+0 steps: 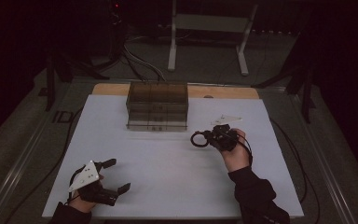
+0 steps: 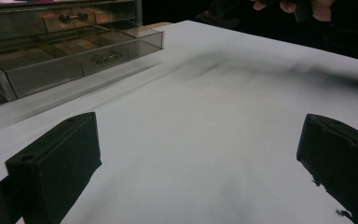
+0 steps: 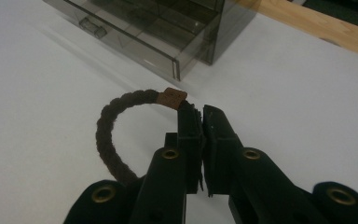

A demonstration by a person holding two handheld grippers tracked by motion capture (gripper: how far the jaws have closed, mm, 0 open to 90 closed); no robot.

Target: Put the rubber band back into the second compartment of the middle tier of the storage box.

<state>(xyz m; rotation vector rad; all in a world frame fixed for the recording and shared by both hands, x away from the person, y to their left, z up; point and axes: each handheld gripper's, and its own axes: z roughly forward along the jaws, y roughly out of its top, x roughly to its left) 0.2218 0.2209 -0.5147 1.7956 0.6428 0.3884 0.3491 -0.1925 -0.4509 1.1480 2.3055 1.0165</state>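
A dark braided cord ring (image 3: 105,127) with a small brown tag is pinched in my right gripper (image 3: 201,117), whose jaws are shut on it near the tag. From above, the ring (image 1: 197,139) hangs just left of the right gripper (image 1: 210,137), right of the box's front. A smoky see-through drawer box (image 1: 157,106) stands at the back of the white sheet (image 1: 168,163). Its lowest drawer (image 2: 74,63) is pulled out. My left gripper (image 1: 117,175) rests near the front left edge, jaws wide apart with nothing between them (image 2: 200,154).
A wooden table edge (image 3: 307,18) shows behind the white sheet. Cables run along both sides of the table, and a white stand (image 1: 208,28) is on the floor beyond. The person's right hand (image 2: 303,6) appears at the top of the left gripper view.
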